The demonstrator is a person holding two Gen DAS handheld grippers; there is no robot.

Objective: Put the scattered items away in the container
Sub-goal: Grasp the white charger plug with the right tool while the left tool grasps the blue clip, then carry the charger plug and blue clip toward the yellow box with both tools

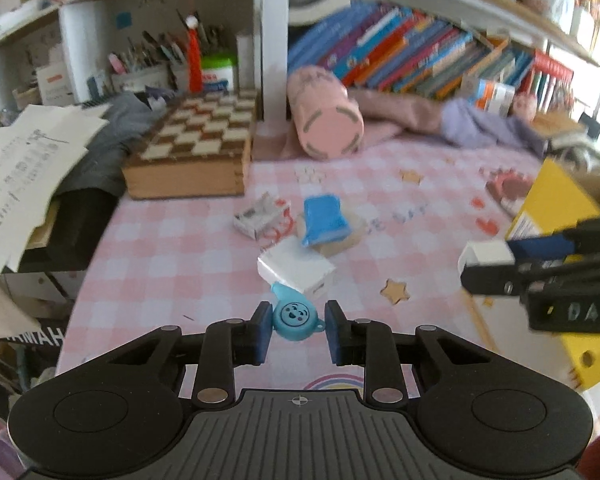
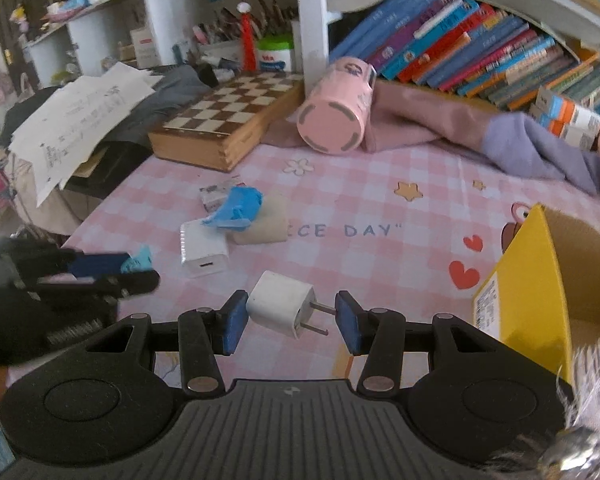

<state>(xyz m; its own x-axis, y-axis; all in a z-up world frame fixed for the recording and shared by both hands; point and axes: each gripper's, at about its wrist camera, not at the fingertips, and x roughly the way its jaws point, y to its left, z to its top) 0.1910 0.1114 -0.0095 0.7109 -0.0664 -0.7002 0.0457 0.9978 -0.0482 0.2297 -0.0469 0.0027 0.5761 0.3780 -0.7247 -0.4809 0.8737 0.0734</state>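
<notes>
Left gripper [image 1: 296, 330] jaws clamp a smiling blue whistle [image 1: 293, 316]; right gripper [image 2: 291, 320] jaws clamp a white plug [image 2: 282, 302].

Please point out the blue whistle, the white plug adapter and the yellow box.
blue whistle [image 1: 295, 317]: left wrist view, its smiling round face.
white plug adapter [image 2: 281, 303]: right wrist view, its white body.
yellow box [image 2: 528, 280]: right wrist view, its yellow outer wall.

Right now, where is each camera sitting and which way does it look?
Left wrist: rides on the left gripper, looking down at the table over its blue whistle; right gripper at right.
Right wrist: rides on the right gripper, facing its white plug; left gripper at left.
Shared: pink cup, chessboard, yellow box.
</notes>
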